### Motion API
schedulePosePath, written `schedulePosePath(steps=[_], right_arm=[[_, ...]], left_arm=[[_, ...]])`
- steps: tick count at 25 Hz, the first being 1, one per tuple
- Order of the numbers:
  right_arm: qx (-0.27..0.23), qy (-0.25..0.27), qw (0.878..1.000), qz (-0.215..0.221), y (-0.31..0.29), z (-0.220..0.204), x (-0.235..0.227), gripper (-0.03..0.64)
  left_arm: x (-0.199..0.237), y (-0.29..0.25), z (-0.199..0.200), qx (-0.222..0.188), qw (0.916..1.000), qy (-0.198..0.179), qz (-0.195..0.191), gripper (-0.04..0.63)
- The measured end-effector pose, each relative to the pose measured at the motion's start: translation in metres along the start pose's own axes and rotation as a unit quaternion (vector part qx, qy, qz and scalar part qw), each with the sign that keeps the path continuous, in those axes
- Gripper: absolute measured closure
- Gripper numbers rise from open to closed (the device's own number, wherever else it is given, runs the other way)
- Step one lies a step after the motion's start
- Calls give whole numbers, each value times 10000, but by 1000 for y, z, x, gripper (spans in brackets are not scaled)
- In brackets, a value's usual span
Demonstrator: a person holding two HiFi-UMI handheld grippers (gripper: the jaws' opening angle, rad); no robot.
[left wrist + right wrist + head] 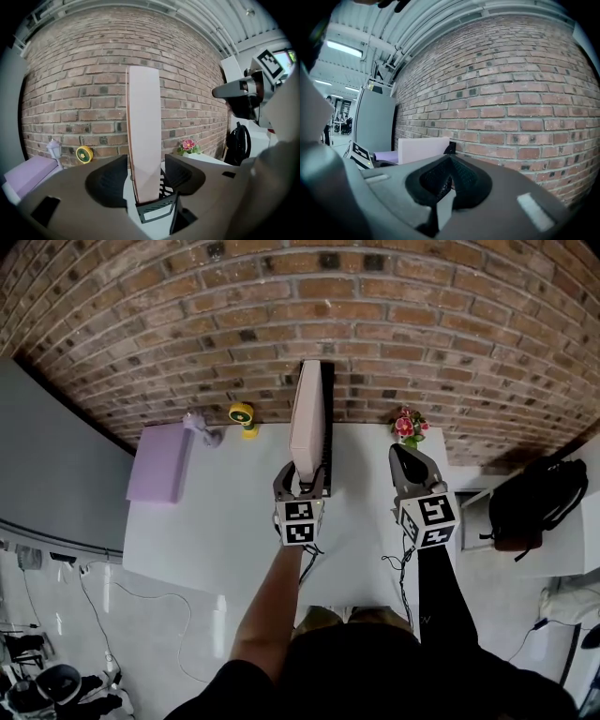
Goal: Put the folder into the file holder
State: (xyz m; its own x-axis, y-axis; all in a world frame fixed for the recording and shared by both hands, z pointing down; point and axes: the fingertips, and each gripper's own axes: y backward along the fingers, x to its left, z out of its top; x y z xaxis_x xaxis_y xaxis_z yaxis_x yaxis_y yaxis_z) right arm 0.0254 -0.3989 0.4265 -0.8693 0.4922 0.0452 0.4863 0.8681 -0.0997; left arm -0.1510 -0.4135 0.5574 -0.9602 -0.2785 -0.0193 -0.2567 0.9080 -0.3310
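Left gripper view: a tall, thin, pale pink folder (144, 131) stands upright on its edge, its foot seated in a black mesh file holder (157, 210). In the head view it sits along the holder's left side.

The left tool (146, 172) has its jaws spread on either side of the folder's near edge. They are not pinching it, and a gap shows at the right pad. The right tool (450, 161) is closed on nothing and held well to the right of the holder.

The folder looks light, stiff and smooth-sided, so probably slippery. Being tall, it may lean. The safest hold would be flat on its near edge, low down by the holder.

The holder rests on a white tabletop (234, 512) against a red brick wall (375, 315). A lilac box (159, 463), a small yellow fan (243, 415) and pink flowers (409, 425) are also on the tabletop.
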Motion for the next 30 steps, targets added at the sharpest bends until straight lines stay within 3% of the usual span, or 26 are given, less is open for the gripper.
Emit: schedulePosePath(steps=[17,26,30], right_arm=[[-277,74,9986,-442,55,9,78,615],[-418,210,9977,-494,82,22,86,615],[-532,199,9972,-487,92,30,78,615]], left_arm=[[15,122,53,-805,9946,-431,-491,330],[-8,168,95,-1290,9869,-552,-795,328],[-15,178,112,-1426,9842,-746,-739,328]])
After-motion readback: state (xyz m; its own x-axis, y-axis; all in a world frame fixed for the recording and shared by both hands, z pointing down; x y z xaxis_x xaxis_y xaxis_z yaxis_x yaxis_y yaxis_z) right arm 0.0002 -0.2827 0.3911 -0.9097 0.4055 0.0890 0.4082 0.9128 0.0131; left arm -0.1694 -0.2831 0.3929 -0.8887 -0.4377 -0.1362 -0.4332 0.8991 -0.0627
